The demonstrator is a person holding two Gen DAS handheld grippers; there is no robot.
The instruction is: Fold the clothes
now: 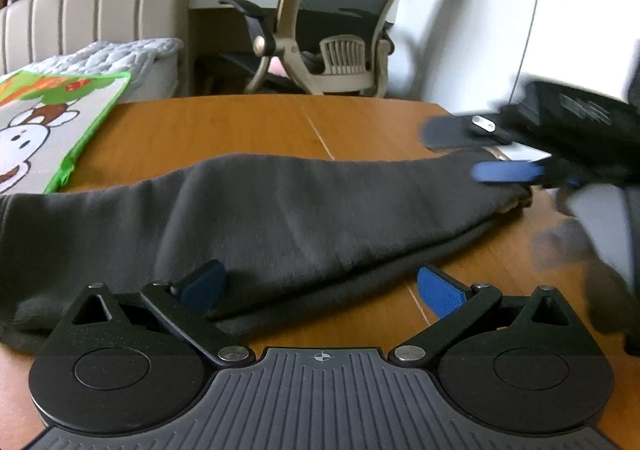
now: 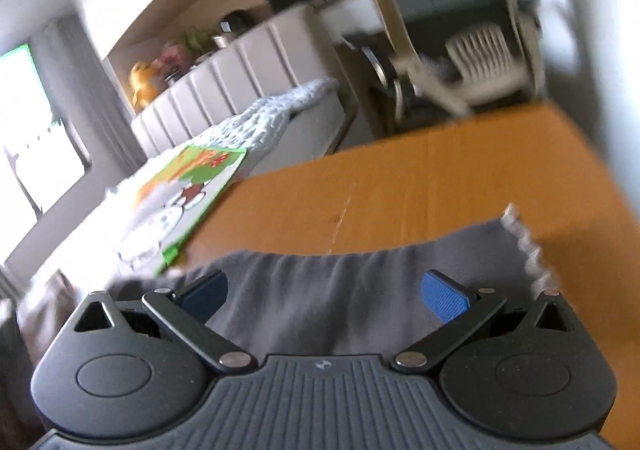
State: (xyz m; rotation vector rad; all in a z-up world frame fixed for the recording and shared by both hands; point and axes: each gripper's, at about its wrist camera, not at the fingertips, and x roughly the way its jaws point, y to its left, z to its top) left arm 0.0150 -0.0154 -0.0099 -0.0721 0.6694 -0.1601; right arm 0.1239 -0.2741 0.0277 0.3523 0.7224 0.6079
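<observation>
- Nearest my left lens, the left gripper point(image 1: 320, 286) sits low over the wooden table point(image 1: 248, 122) with its blue pads spread wide and nothing between them; the left pad point(image 1: 204, 284) lies against the near edge of the grey garment point(image 1: 280, 210), while the right one hangs over bare wood.
- That garment lies in a long band across the table from left to right, doubled over on itself as far as I can tell, with a lower layer showing along its near edge.
- At the right end of the band I see the right gripper point(image 1: 486, 150), blurred; its fingers look parted around the cloth's end, but I cannot say it has hold of anything.
- From the right wrist view, its own pads stand apart above the grey fabric point(image 2: 320, 290), with a paler frayed-looking edge off to the right.
- A cartoon-print bag point(image 1: 44, 122) rests on the far left of the table, touching the garment's far edge.
- My judgement: I am setting up a grasp at each end. To do it well I would catch both layers at the near edge, close fully before lifting, and raise both ends together so the band does not twist.
</observation>
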